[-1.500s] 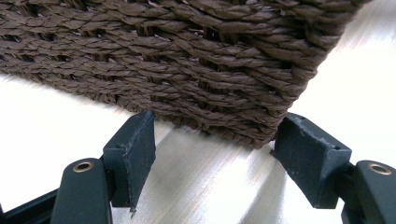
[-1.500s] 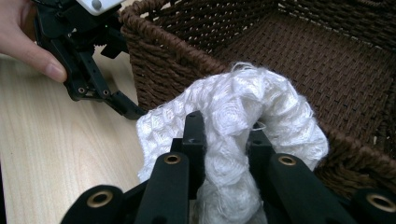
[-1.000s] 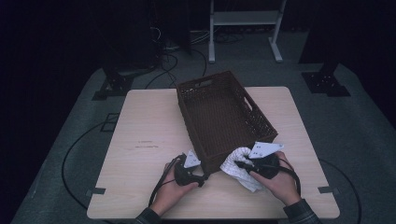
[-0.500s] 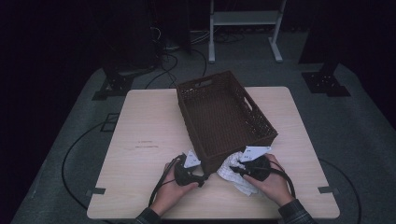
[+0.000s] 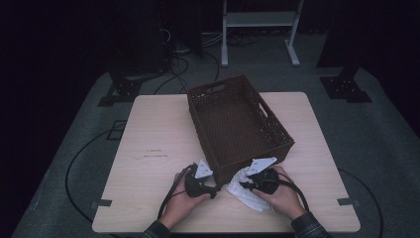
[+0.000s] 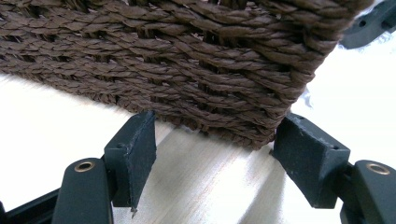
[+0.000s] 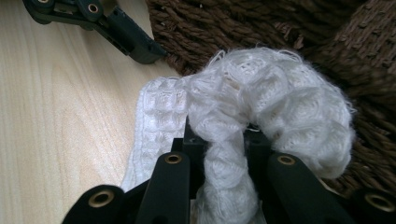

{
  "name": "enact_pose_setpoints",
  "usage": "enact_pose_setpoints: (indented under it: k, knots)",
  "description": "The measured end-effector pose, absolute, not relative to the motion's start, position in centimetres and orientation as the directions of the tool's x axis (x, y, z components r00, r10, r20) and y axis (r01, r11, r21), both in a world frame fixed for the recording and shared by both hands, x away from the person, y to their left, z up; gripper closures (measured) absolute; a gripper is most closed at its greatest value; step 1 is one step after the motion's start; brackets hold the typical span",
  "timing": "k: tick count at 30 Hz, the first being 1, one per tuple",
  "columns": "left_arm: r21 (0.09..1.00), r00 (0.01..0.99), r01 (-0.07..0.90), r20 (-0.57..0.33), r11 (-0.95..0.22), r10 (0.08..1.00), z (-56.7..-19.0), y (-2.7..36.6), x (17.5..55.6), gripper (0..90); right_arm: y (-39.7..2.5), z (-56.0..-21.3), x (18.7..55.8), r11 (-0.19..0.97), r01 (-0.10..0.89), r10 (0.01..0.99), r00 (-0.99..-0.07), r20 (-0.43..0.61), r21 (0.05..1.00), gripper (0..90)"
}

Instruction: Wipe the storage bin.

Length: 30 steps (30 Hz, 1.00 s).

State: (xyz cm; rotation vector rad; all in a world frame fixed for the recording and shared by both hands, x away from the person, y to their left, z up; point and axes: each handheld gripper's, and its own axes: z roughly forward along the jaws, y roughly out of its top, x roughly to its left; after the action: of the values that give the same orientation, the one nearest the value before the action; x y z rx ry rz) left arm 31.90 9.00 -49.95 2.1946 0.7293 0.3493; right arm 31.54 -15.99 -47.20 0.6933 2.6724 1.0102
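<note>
A dark brown woven basket (image 5: 237, 124) stands empty in the middle of the table. At its near corner lies a white knitted cloth (image 5: 247, 197). My right gripper (image 5: 243, 186) is shut on a bunched fold of the cloth (image 7: 261, 102), which hangs over the jaws against the basket wall (image 7: 280, 28); the gripper (image 7: 224, 140) holds it just above the tabletop. My left gripper (image 5: 214, 191) is open, its jaws standing either side of the basket's bottom corner (image 6: 261, 126) with nothing between them (image 6: 217, 135).
The light wooden table (image 5: 148, 148) has free room on the left and on the far right. The left gripper's jaw (image 7: 116, 28) lies close to the cloth. Cables, stands and a white frame stand on the dark floor beyond.
My right gripper has shifted a little to the left with the cloth, closer to the basket's corner. The left gripper has hardly moved.
</note>
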Motion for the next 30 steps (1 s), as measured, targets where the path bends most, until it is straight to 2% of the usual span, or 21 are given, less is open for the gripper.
enact_pose_setpoints:
  k: [14,24,30]
  knots:
    - [0.753,0.802,0.386,0.011,-0.533,0.597,-49.9,9.0,31.9,31.4,-16.9,-43.2,30.2,0.573,0.276,0.497,-0.866,-0.059,0.772,76.2]
    - [0.75,0.805,0.384,0.015,-0.539,0.594,-49.9,9.1,31.9,31.7,-16.9,-41.1,29.3,0.537,0.226,0.493,-0.866,-0.084,0.813,76.1]
    - [0.751,0.806,0.381,0.017,-0.539,0.592,-49.9,9.1,31.9,32.3,-16.5,-42.0,29.6,0.56,0.242,0.485,-0.871,-0.077,0.793,76.0]
